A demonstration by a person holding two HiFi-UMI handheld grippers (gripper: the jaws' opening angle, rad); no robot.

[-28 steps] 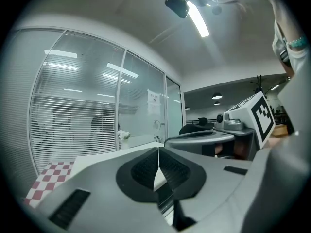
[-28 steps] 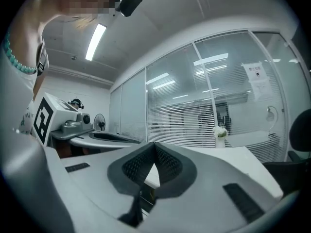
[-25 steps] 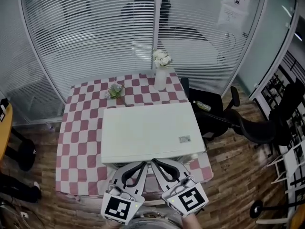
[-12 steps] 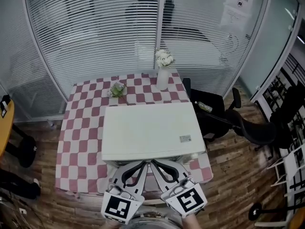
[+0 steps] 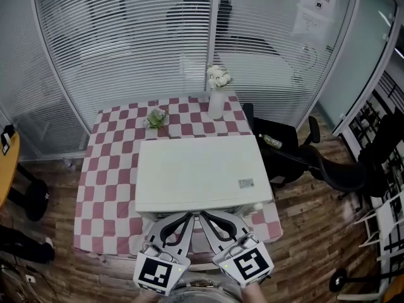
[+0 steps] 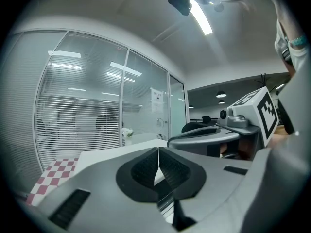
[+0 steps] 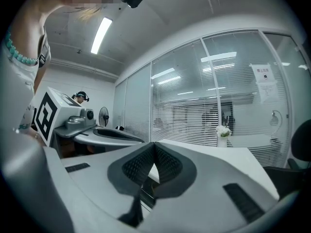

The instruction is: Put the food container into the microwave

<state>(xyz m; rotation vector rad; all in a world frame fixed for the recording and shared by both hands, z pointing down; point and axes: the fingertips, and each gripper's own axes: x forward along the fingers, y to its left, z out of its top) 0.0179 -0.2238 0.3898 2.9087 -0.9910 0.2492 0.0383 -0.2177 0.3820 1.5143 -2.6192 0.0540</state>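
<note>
Two grippers: held low against the body, side by side, at the near edge of the counter [image 5: 104, 182], tips pointing toward the microwave's front.
Left gripper [image 5: 190, 217]: fingers [image 6: 141, 171] together at the tips, clamped on nothing; only a sliver of white microwave top visible past them.
Right gripper [image 5: 204, 214]: fingers [image 7: 167, 166] likewise closed tip to tip, nothing between.
Likely reason for the pose: a parked, resting hold, judged from empty closed fingers kept just short of the appliance and not reaching for anything.
Microwave [image 5: 199, 172]: white box seen from above, filling the near middle of the counter, small sticker near its right front corner; door side turned toward the person, so hidden from the head view; open or shut, impossible to tell.
Food container: not visible in any view; not on the visible cloth, not in either gripper.
Stage: equally consistent with the container already shut inside the microwave or lying somewhere out of frame.
Counter cover: red-and-white checked cloth.
Far edge: white vase of pale flowers [image 5: 216, 100] and a small green plant [image 5: 154, 117], set back, well apart from the microwave's front and out of the working space.
Surroundings: glass wall with blinds [image 5: 126, 43] behind; black office chair [image 5: 328, 166] to the right.
</note>
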